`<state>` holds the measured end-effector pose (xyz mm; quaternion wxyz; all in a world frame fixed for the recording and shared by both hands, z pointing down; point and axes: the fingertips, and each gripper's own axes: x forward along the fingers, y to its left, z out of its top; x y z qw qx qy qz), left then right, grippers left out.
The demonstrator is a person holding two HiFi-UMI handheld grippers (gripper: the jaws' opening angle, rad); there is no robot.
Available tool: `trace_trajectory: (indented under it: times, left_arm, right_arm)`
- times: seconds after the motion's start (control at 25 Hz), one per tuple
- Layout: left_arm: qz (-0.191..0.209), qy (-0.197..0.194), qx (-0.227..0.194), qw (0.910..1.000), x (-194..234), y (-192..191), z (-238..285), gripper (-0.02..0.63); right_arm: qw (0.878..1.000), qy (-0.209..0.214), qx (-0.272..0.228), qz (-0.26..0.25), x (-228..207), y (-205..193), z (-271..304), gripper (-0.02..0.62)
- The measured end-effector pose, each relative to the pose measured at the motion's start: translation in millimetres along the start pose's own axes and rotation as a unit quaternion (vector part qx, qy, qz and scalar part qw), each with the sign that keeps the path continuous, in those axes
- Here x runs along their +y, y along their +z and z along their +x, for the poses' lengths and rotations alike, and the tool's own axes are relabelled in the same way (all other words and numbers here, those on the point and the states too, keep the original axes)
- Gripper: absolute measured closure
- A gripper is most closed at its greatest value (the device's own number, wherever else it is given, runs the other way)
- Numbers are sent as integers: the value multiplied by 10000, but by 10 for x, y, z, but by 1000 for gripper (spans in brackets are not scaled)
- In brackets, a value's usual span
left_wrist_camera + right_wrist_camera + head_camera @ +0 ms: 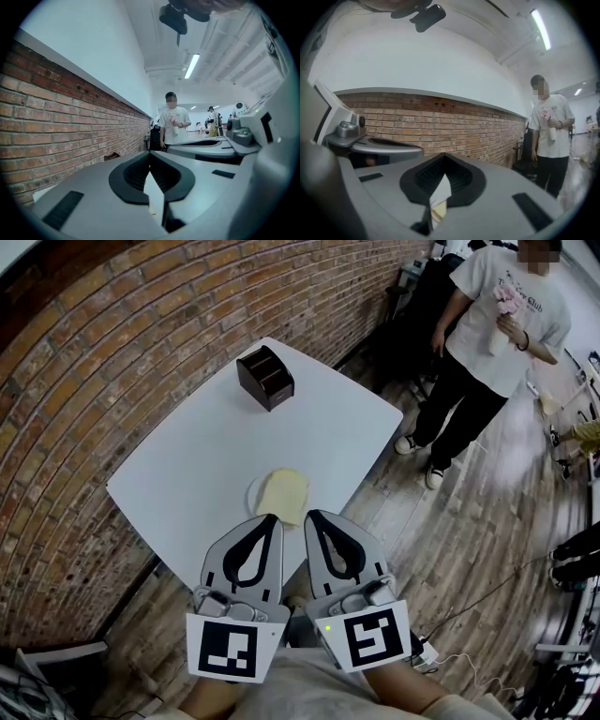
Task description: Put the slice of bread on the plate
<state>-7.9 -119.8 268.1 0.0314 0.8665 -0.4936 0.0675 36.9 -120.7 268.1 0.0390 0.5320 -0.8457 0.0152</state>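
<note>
Evidently the slice of bread [282,496] lies on the plate [251,494]; with left tool [271,518] and right tool [309,516] both closed, empty, we should withdraw level, bumping nothing.

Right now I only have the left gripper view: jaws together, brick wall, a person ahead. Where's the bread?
Observer: Head view shows the bread slice lying on the white plate, on the table just ahead of the left gripper.
Operator: Right gripper holding anything?
Observer: No. The right gripper has its jaws together, with nothing between them.
Operator: Anything else on the table?
Observer: One dark wooden box at the far end, well apart from the plate.
</note>
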Motion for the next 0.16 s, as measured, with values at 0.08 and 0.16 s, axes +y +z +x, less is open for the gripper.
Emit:
trace_trajectory:
  times: [0.08,0.16]
  left_arm:
    - [-29,41,-4,10000,-20,-30,-24,597]
    - [-56,67,-10,10000,-46,-59,-49,595]
  right_arm:
    - [10000,35,5,10,14,-20,-30,589]
    - [10000,53,9,15,26,-42,-69,589]
